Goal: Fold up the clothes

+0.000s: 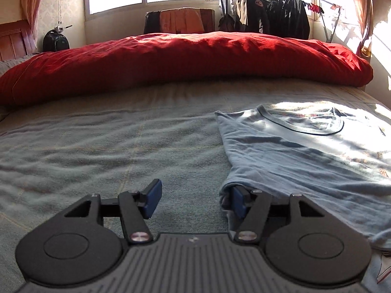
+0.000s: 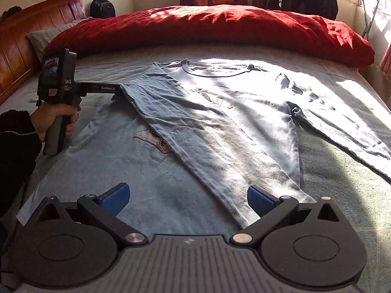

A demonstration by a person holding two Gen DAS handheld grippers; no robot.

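Note:
A light blue long-sleeved shirt (image 2: 220, 112) lies flat on the bed, neck toward the red duvet. Its left sleeve (image 2: 185, 136) is folded diagonally across the body, cuff near my right gripper. The other sleeve (image 2: 342, 127) lies spread to the right. My right gripper (image 2: 188, 199) is open just above the shirt's lower part, the cuff by its right pad. My left gripper (image 1: 195, 199) is open at the shirt's left fold edge (image 1: 281, 153); cloth drapes over its right pad (image 1: 238, 201). In the right wrist view the left gripper's tips are hidden under the fold.
A red duvet (image 2: 207, 29) lies bunched across the far side of the bed. A wooden headboard (image 2: 22, 41) is at the left. A grey sheet (image 1: 97, 141) covers the mattress. A rack of dark clothes (image 1: 276, 17) stands by the window.

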